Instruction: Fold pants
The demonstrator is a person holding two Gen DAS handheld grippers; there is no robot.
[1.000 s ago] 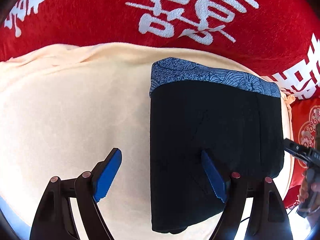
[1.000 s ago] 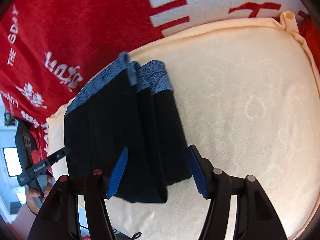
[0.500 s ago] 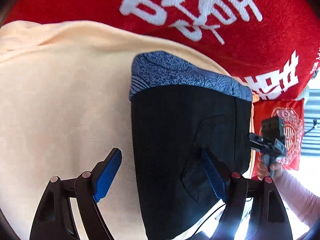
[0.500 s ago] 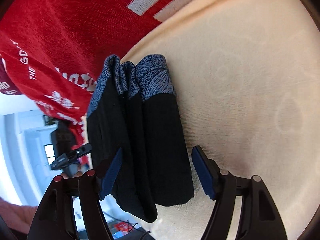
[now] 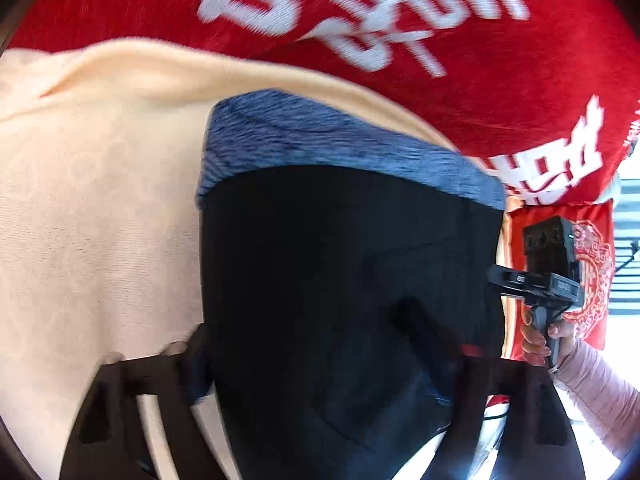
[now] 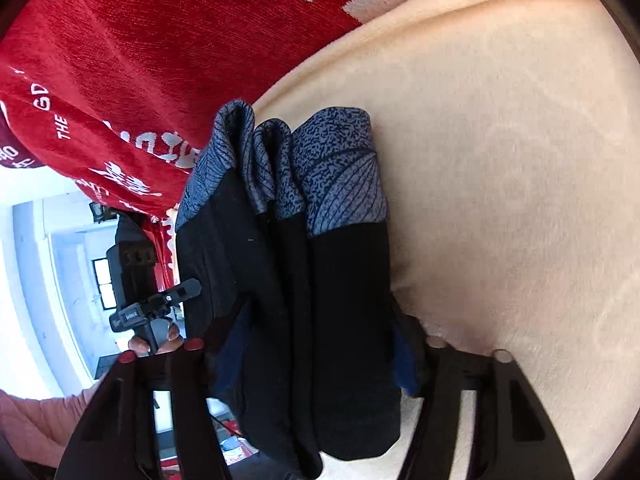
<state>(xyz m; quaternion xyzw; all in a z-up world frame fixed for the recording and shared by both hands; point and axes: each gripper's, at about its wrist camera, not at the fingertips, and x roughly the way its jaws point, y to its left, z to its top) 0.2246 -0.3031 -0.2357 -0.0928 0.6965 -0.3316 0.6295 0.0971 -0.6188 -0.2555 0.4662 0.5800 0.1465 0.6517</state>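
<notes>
The folded black pants (image 5: 340, 280) with a blue patterned waistband (image 5: 332, 148) lie on the cream cushion (image 5: 92, 220). My left gripper (image 5: 316, 356) has its jaws on either side of the stack's near end, the fingers partly hidden by cloth and blurred. In the right wrist view the folded pants (image 6: 320, 300) show as several stacked layers. My right gripper (image 6: 320, 344) straddles their near end, one blue pad (image 6: 402, 364) against the bottom layer and the other pad (image 6: 232, 344) against the top.
A red blanket (image 5: 400, 40) with white characters covers the sofa back behind the cushion. The other hand-held gripper (image 5: 548, 264) shows at the right of the left wrist view, and at the left of the right wrist view (image 6: 148, 292). A bright room lies beyond the sofa edge.
Both grippers have moved in onto the near end of the folded pants and their jaws have narrowed around the stack. The views have tilted and blurred.
</notes>
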